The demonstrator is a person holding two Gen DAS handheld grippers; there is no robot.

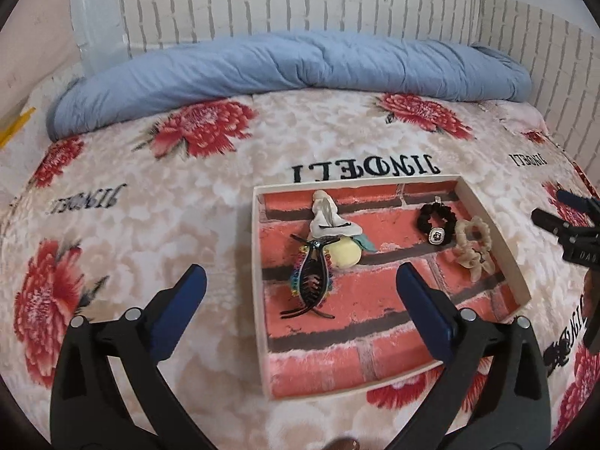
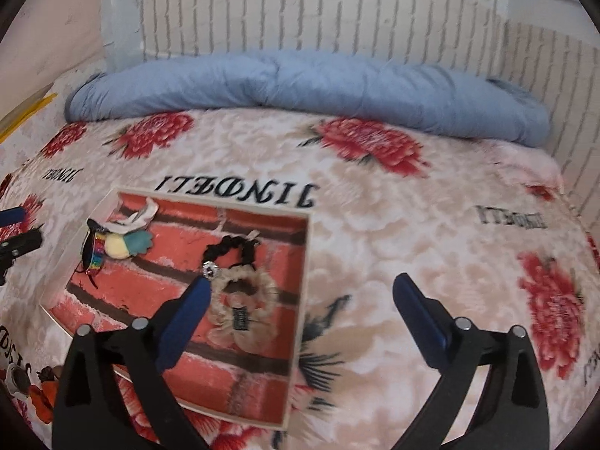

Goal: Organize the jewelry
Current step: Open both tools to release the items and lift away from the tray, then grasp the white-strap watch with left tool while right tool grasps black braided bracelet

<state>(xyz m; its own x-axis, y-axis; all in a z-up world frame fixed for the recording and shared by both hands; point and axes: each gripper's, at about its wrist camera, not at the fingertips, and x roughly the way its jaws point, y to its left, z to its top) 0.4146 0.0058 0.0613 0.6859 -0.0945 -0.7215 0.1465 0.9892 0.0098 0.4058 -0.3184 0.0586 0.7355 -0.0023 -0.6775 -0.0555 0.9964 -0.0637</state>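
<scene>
A shallow white box (image 1: 498, 232) lined with a red brick print lies on the flowered bed cover. Inside it rest a black claw clip with rainbow beads (image 1: 310, 277), a cream and white plush hair piece (image 1: 339, 236), a black scrunchie with a silver charm (image 1: 437, 221) and a beige scrunchie (image 1: 472, 247). My left gripper (image 1: 302, 273) hangs open above the box's left side, nothing between its fingers. My right gripper (image 2: 300, 288) is open above the box's right wall (image 2: 303, 285), holding nothing, with the beige scrunchie (image 2: 243, 300) and black scrunchie (image 2: 228, 253) below its left finger.
A rolled blue quilt (image 1: 292, 63) lies along the far side of the bed against a white brick-pattern wall. A clear plastic item (image 1: 93, 18) stands at the back left. A yellow object (image 1: 15, 127) pokes in at the left edge. The right gripper's tip (image 1: 570, 221) shows at the right edge.
</scene>
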